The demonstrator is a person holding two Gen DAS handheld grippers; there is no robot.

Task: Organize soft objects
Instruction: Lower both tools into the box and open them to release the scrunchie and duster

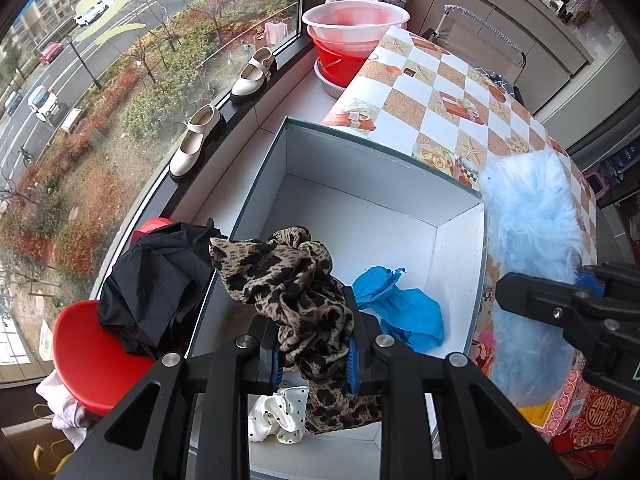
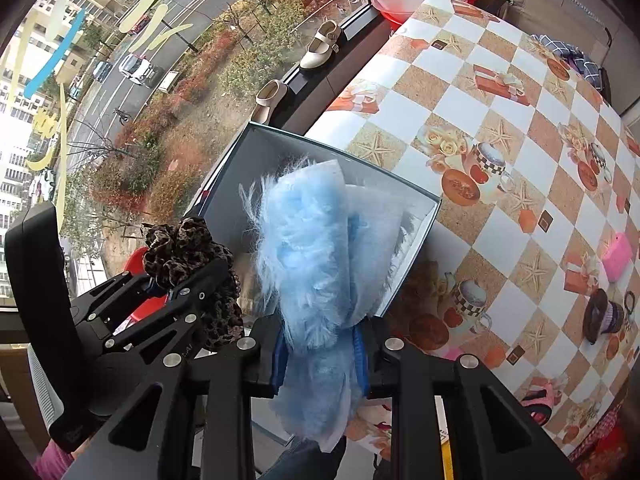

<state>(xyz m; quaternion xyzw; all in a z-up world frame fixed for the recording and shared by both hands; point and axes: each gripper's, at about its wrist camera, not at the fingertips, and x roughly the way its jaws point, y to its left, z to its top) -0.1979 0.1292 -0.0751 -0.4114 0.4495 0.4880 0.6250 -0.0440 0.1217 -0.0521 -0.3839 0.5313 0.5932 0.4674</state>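
My left gripper (image 1: 314,354) is shut on a leopard-print cloth (image 1: 288,280) and holds it above the near part of an open white box (image 1: 360,168). A blue crumpled piece (image 1: 400,304) and a white polka-dot cloth (image 1: 276,412) lie inside the box. My right gripper (image 2: 320,360) is shut on a fluffy light-blue fabric (image 2: 308,240), held over the box's right edge (image 2: 416,236). In the left wrist view the fluffy fabric (image 1: 532,220) and right gripper (image 1: 584,284) show at the right. In the right wrist view the left gripper (image 2: 160,284) with the leopard cloth (image 2: 188,248) shows at the left.
A black garment (image 1: 156,280) lies in a red bowl (image 1: 84,352) left of the box. A checkered tablecloth table (image 1: 448,96) stands to the right, with a pink item (image 2: 618,258) and a dark small item (image 2: 600,316). Shoes (image 1: 196,144) sit on the window sill. Red and pink basins (image 1: 352,32) stand behind.
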